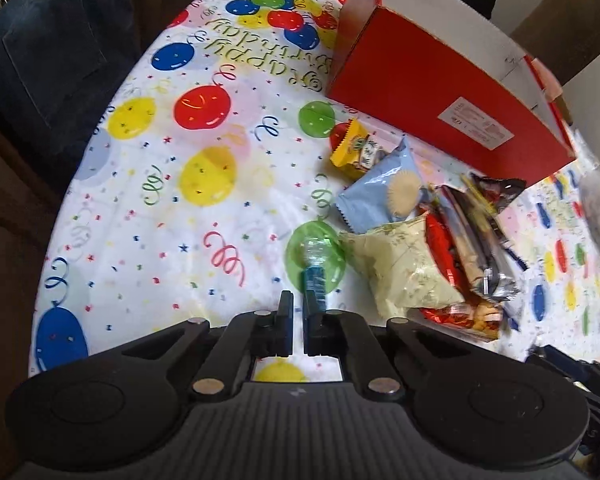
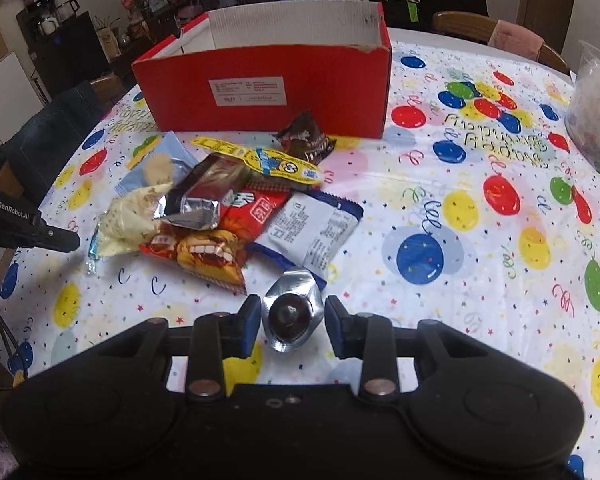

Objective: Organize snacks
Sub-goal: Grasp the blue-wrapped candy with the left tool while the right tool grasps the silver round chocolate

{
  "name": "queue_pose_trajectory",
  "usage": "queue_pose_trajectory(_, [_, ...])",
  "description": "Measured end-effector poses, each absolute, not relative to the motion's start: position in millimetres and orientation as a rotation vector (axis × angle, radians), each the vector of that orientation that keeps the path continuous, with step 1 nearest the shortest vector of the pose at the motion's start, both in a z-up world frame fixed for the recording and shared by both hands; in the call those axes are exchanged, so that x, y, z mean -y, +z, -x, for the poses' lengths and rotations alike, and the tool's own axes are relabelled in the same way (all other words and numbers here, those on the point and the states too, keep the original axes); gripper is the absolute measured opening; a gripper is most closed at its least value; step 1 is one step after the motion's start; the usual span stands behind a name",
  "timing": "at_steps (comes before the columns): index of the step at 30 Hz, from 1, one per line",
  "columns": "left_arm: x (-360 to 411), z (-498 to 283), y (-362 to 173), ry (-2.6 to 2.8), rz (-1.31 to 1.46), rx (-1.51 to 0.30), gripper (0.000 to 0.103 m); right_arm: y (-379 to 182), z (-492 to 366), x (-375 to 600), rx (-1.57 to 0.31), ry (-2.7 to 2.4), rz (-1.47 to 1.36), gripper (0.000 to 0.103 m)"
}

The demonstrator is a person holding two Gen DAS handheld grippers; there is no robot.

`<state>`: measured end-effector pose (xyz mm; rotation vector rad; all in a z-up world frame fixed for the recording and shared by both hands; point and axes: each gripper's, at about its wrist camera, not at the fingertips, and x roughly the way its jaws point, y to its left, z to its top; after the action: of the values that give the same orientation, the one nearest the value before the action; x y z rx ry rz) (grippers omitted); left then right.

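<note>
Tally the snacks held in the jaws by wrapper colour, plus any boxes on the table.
Blue-wrapped candy: 1
Silver foil snack: 1
Red box: 1
Total: 3

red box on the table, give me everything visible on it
The red box is an open-topped cardboard carton: glossy red outside, white corrugated inside, a white printed label on its long side, a scuffed top corner. It stands upright on the balloon tablecloth, behind the snack pile. Its inside is not visible. A brown wrapper lies at its base.
</note>
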<state>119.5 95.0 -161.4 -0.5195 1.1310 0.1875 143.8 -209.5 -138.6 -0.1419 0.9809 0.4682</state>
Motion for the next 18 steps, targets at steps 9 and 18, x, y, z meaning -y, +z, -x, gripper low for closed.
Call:
queue_pose_trajectory(9, [-86.0, -127.1, -163.1, 0.172, 0.504, -1.149, 0.012, -138.3, -144.1, 211.3, -0.985, 0.468, 0.129, 0.033])
queue_pose_trajectory(18, [-61.1, -142.2, -170.2, 0.208, 0.303, -1.167, 0.048, -138.6, -143.5, 217.8, -0.989, 0.455, 0.111, 0.033])
